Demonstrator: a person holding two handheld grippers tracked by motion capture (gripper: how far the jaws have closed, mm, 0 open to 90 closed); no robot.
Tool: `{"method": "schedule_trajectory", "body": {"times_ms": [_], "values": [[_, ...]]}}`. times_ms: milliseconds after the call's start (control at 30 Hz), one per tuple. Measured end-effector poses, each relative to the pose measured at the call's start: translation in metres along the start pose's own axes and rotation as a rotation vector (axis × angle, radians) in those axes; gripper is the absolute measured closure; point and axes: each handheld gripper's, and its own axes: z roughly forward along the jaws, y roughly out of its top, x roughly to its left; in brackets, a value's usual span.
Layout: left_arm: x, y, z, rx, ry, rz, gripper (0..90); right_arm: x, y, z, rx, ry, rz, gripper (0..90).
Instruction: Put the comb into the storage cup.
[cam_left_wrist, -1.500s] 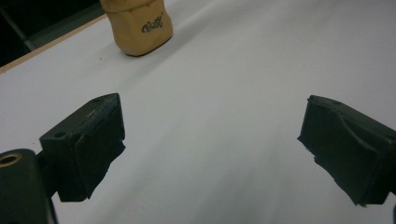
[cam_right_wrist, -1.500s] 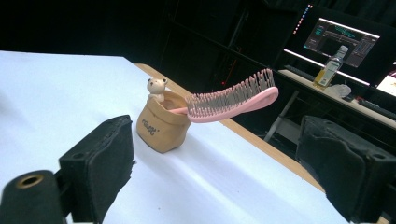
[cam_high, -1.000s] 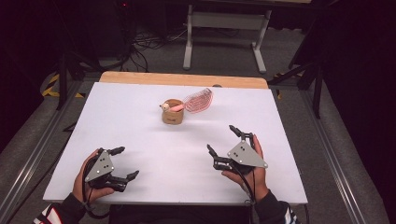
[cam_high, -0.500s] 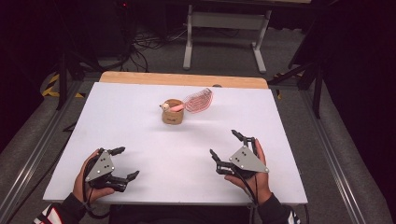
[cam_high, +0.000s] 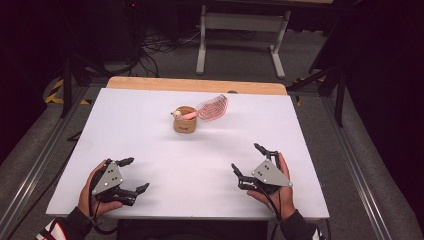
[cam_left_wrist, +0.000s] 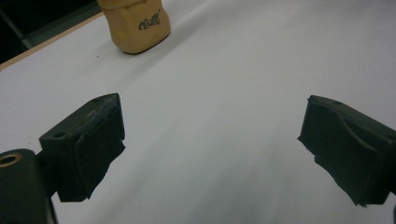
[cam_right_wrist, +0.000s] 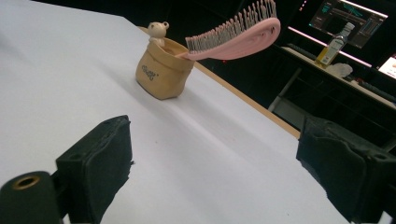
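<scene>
Toward the far middle of the white table (cam_high: 150, 130) sits a small tan pouch-like pot (cam_high: 185, 123), upright, dark script logo on its side. Stuck in it: a pink hairbrush (cam_high: 210, 107), handle end down inside the pot, bristled head leaning out over the rim and hanging in the air off to the pot's right in the high view. A small bear-shaped knob (cam_right_wrist: 158, 30) pokes up at the pot's rim, opposite the brush head; cannot tell if it belongs to the brush handle or is a separate item.

Pot and brush are well apart from both grippers, farther up the table. Left gripper (cam_high: 131, 175) rests at the near left of the table, held in the left hand (cam_high: 90, 192), jaws spread wide, nothing between them; in the left gripper view the pot's lower part sits at top left, beyond the jaws. Right gripper (cam_high: 248, 160) is at the near right, held in the right hand (cam_high: 280, 192), jaws also spread, nothing held; its view has pot and brush ahead, between the jaw lines but far off.

Beyond the far table edge: a wooden strip (cam_high: 195, 85), grey floor, a white frame stand (cam_high: 240, 30), cables. Right gripper view also catches a bottle (cam_right_wrist: 332, 44) and lit screens in the dark background.
</scene>
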Motion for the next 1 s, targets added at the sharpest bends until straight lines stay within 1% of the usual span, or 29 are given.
{"method": "schedule_trajectory", "body": {"times_ms": [33, 300, 433, 500, 533, 700, 800, 867, 967, 1000], "values": [[0.000, 0.000, 0.000, 0.001, -0.001, 0.000, 7.5, -0.001, -0.002, 0.000, 0.003, 0.004, 0.010, 11.1], [0.000, 0.000, 0.000, 0.002, -0.001, 0.004, 7.5, -0.006, -0.015, -0.003, 0.032, -0.002, 0.028, 11.0], [0.000, 0.000, 0.000, 0.000, -0.002, 0.001, 7.5, -0.008, -0.021, -0.005, 0.048, -0.017, 0.027, 11.0], [0.000, 0.000, 0.000, 0.002, -0.003, 0.004, 7.5, -0.009, -0.024, -0.005, 0.071, -0.035, 0.026, 10.6], [0.000, 0.000, 0.000, 0.002, -0.002, 0.004, 7.5, -0.011, -0.028, -0.006, 0.081, -0.034, 0.037, 10.7], [0.000, 0.000, -0.001, 0.000, 0.000, 0.002, 7.5, -0.013, -0.033, -0.010, 0.090, -0.034, 0.039, 8.9], [0.000, 0.001, 0.000, -0.004, 0.000, 0.001, 7.5, -0.018, -0.038, -0.014, 0.097, -0.037, 0.057, 7.8], [0.001, 0.001, 0.000, -0.008, 0.001, -0.002, 7.5, -0.020, -0.042, -0.017, 0.109, -0.039, 0.064, 6.6], [0.002, 0.002, 0.000, -0.013, 0.006, -0.004, 7.0, -0.022, -0.049, -0.020, 0.140, -0.036, 0.069, 5.0], [0.003, 0.002, 0.000, -0.018, 0.007, -0.010, 6.8, -0.022, -0.050, -0.021, 0.151, -0.042, 0.070, 5.0]]}}
